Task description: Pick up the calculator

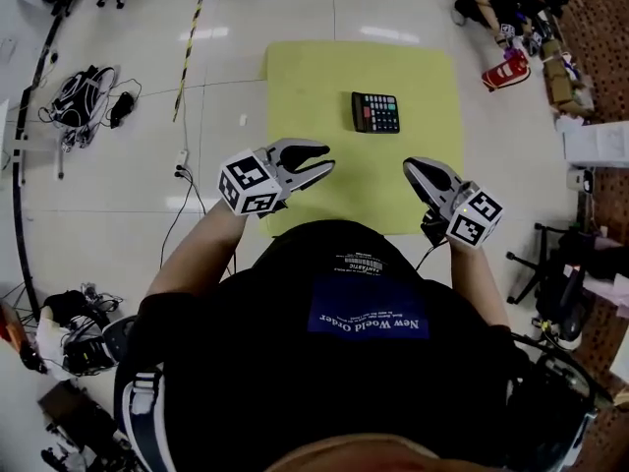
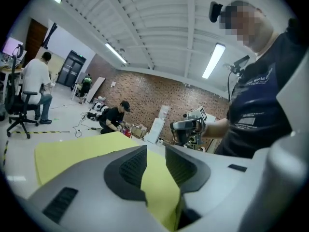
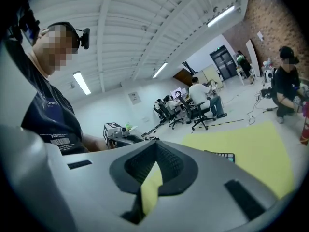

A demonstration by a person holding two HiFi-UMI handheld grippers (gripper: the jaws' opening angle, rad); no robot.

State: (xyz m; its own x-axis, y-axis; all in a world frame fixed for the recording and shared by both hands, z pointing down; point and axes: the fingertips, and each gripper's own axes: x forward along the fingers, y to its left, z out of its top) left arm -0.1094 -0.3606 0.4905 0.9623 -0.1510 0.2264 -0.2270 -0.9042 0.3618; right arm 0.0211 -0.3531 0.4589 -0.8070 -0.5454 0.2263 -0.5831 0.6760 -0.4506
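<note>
Head view showed the black rectangular plastic calculator [image 1: 375,112] lying flat near the middle of the square pale-yellow mat [image 1: 314,77], ahead of both tools and apart from them. The left gripper [image 1: 327,159] had its jaws slightly spread, with only mat visible in the gap and nothing between them. The right gripper [image 1: 409,165] had its jaw tips pressed together and held nothing. The step in hand was judged to be the approach. For a sound pick, the chosen gripper should be spread wider than the calculator's narrow side before descent, brought in low over the mat, and closed across the two long edges near mid-body so the load does not tip. The case appeared hard, thin and smooth, with rows of small raised keys, a few of them coloured; the ribbed dark pads [image 2: 133,166] should bear on the edges, not on the keys. The mat looked soft and matte and could wrinkle or lift if a jaw dug under it. Glossy white floor [image 1: 511,136] surrounded the mat
</note>
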